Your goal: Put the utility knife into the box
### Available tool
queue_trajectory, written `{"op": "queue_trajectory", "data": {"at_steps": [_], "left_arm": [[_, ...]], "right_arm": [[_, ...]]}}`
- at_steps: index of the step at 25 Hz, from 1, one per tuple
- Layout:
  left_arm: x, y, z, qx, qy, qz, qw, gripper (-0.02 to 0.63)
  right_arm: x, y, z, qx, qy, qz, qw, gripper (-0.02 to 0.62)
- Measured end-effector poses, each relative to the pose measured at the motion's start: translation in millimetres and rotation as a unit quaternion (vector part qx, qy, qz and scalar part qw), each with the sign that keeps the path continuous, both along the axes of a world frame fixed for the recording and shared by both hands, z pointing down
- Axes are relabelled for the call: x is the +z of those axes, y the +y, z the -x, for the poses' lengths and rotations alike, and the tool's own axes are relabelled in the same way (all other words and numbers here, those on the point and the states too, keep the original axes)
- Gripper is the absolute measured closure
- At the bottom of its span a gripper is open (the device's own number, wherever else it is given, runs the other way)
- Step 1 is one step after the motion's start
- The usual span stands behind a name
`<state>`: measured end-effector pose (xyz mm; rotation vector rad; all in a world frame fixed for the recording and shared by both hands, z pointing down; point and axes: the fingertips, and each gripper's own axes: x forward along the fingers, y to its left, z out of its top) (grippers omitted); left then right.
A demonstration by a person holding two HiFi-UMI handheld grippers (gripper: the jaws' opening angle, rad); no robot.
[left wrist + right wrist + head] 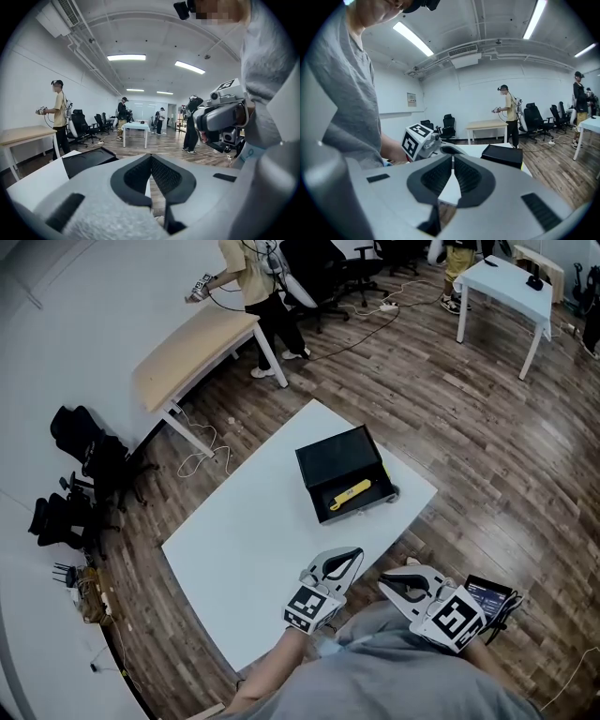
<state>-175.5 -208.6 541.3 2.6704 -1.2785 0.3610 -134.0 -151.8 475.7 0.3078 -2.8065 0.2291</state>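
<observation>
Left gripper [354, 556] clenched, right gripper [387, 584] clenched, yellow utility knife [349, 493] in black box [328, 463]

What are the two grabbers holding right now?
Nothing. The left gripper and the right gripper are both shut and empty. The yellow utility knife lies in the black box on the table.

the yellow utility knife [350, 493] lies flat and slanted inside the open black box [330, 457], by its near edge. both sit well beyond the fingertips of the left gripper [354, 554] and right gripper [386, 583], apart from them.
</observation>
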Motion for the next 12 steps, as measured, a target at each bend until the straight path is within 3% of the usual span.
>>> {"op": "queue_trajectory", "data": {"at_steps": [7,12], "left_arm": [[-9,35,-7,-0.029,0.058,0.001,0.9979,0.588],[-19,51,-6,-0.018,0.057,-0.011,0.9982,0.588]], "right_arm": [[2,8,-1,-0.004,0.008,0.005,1.000,0.563],[1,14,9,-0.011,0.004,-0.005,1.000,0.563]]}}
